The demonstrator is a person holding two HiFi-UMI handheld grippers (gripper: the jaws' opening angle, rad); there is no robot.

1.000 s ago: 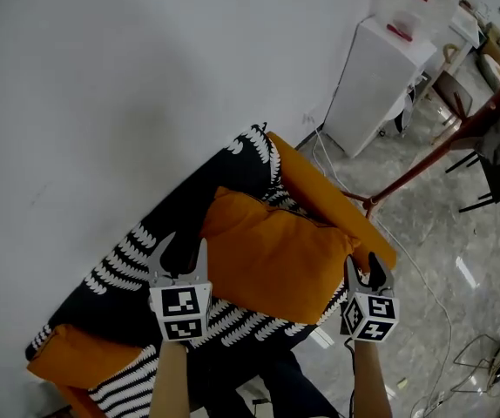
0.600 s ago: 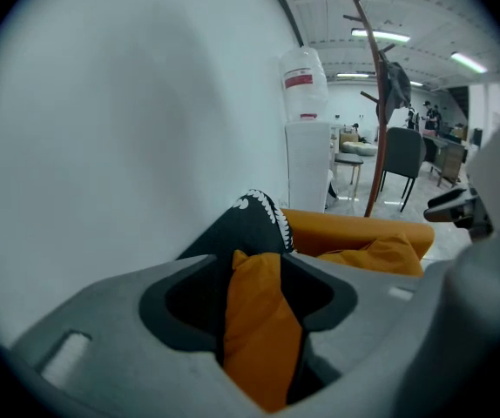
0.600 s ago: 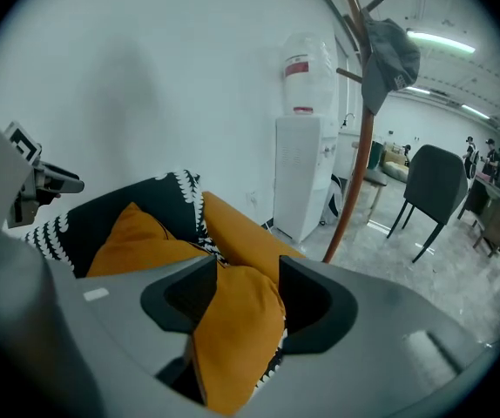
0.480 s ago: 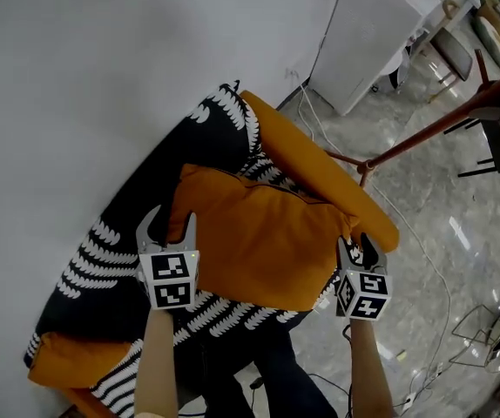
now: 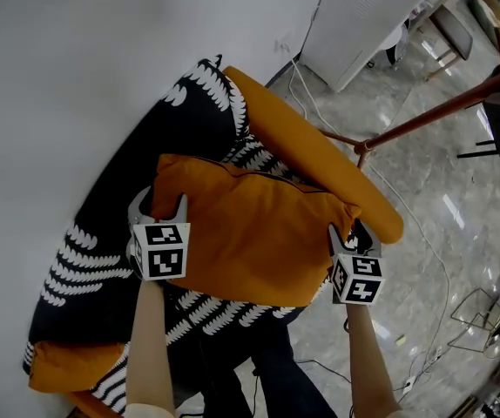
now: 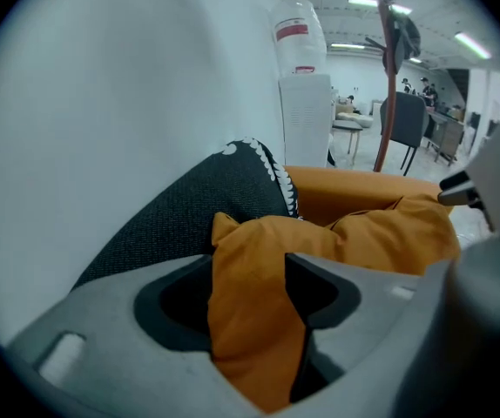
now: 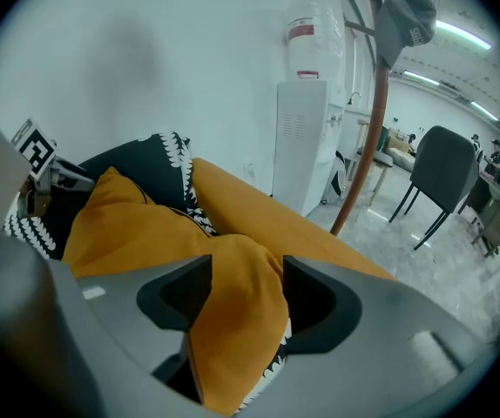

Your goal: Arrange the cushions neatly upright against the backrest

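Note:
An orange cushion (image 5: 250,242) leans on the sofa's black, white-leaf backrest (image 5: 137,172), beside the orange armrest (image 5: 320,159). My left gripper (image 5: 157,205) is at the cushion's left corner and my right gripper (image 5: 347,233) at its right corner. Both pairs of jaws are opening. In the left gripper view, the cushion's corner (image 6: 259,320) still fills the gap of the left gripper (image 6: 248,277). The right gripper view shows the other corner (image 7: 233,320) lying in the same way between the jaws of the right gripper (image 7: 246,277). A second orange cushion (image 5: 67,364) lies at the sofa's far left end.
A white wall runs behind the sofa. A white water dispenser (image 5: 354,16) stands past the armrest, and a red pole (image 5: 442,111) slants over the marble floor. Cables (image 5: 424,233) trail on the floor to the right. The person's legs are below the cushion.
The cushion has moved up and left against the backrest with both grippers at its corners. The left gripper's jaws stand wider apart than before.

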